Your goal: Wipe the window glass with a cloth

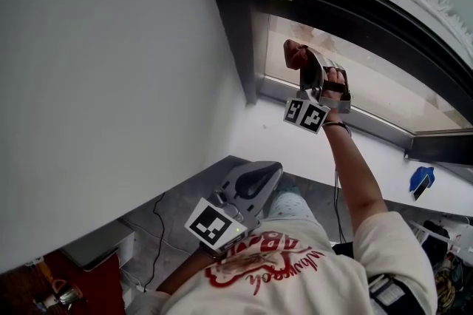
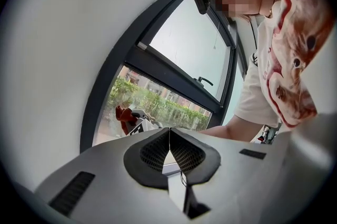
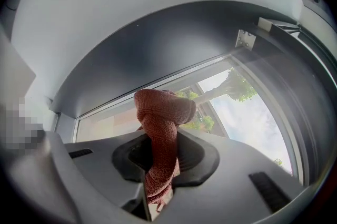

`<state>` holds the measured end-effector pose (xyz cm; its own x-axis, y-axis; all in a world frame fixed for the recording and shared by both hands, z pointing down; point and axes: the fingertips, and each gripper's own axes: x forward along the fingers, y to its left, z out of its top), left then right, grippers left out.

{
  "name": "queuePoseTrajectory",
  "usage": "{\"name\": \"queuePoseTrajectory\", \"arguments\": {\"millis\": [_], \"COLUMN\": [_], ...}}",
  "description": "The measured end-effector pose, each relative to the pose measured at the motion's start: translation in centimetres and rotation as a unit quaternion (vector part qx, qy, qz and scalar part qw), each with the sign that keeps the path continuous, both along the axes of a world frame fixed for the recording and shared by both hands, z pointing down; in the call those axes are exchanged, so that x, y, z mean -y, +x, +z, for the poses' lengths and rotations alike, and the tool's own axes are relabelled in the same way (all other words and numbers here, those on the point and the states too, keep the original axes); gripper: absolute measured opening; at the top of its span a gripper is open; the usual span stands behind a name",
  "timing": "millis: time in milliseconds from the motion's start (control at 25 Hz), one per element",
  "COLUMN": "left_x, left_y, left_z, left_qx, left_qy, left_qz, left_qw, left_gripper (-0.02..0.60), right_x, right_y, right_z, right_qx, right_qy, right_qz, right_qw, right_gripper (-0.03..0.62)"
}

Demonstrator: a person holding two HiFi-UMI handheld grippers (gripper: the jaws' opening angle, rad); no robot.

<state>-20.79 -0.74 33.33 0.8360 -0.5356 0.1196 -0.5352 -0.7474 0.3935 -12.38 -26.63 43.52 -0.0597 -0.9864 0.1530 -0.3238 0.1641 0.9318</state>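
Observation:
A red-brown cloth (image 3: 160, 133) is bunched and pinched between the jaws of my right gripper (image 3: 160, 157), which is shut on it. In the head view that right gripper (image 1: 307, 69) is held up near the window glass (image 1: 384, 88), the cloth (image 1: 295, 53) at the pane's lower left corner. The glass (image 3: 237, 112) fills the right gripper view behind the cloth. My left gripper (image 2: 169, 150) is shut with nothing in it, held low by my body (image 1: 255, 184). From there the cloth (image 2: 124, 116) shows small against the glass (image 2: 158, 102).
A dark window frame (image 1: 244, 32) runs beside a white wall (image 1: 111, 69). A white sill (image 1: 295, 143) lies under the pane, with a blue object (image 1: 421, 180) at its right. An upper sash with a handle (image 2: 202, 81) stands above.

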Motion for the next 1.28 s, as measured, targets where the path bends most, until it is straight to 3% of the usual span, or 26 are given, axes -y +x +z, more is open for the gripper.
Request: {"name": "queuePoseTrajectory", "arguments": {"millis": [1120, 1280], "left_x": [0.4, 0.7], "left_y": [-0.2, 0.0], "left_z": [2.6, 2.5], "left_qx": [0.025, 0.021], "left_qy": [-0.027, -0.024], "left_qz": [-0.005, -0.005], "left_qw": [0.9993, 0.9995], "left_gripper": [0.021, 0.021], "right_x": [0.0, 0.2], "right_y": [0.0, 0.2], "right_z": [7.6, 9.4], "right_qx": [-0.010, -0.021], "right_qy": [-0.040, -0.068], "right_qz": [-0.003, 0.004], "right_qw": [0.999, 0.997], "right_gripper": [0.081, 0.081]}}
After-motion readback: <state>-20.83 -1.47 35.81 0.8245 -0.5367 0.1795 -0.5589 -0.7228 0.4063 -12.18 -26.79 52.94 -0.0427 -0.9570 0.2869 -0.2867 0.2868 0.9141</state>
